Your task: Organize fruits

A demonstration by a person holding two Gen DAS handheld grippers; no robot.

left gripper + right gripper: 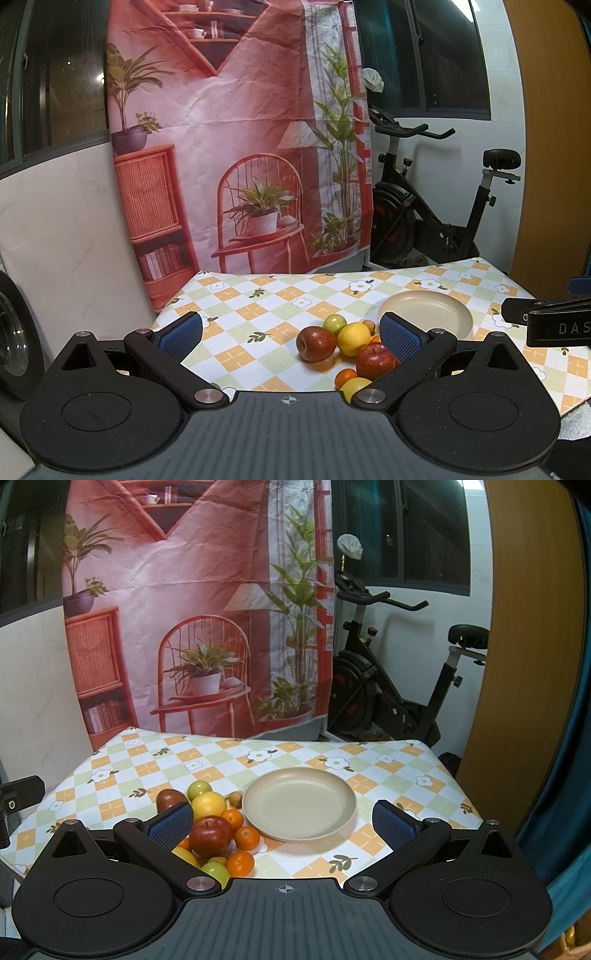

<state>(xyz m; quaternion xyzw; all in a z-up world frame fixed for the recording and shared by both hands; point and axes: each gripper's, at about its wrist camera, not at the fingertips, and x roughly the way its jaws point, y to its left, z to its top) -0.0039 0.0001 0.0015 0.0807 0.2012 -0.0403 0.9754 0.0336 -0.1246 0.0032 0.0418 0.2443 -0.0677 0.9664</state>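
A heap of fruit lies on the checked tablecloth: two red apples, a yellow lemon, a green apple, several small oranges and a brown nut. Just right of the heap sits a beige plate with nothing on it. My left gripper stands open above the table's near side, the fruit between and ahead of its fingers. My right gripper is open too, level with the plate's near rim, and its left finger overlaps the fruit pile.
A printed pink backdrop hangs behind the table. An exercise bike stands at the back right beside a wooden panel. Bare tablecloth stretches left of and behind the fruit. The right gripper's body shows at the left wrist view's right edge.
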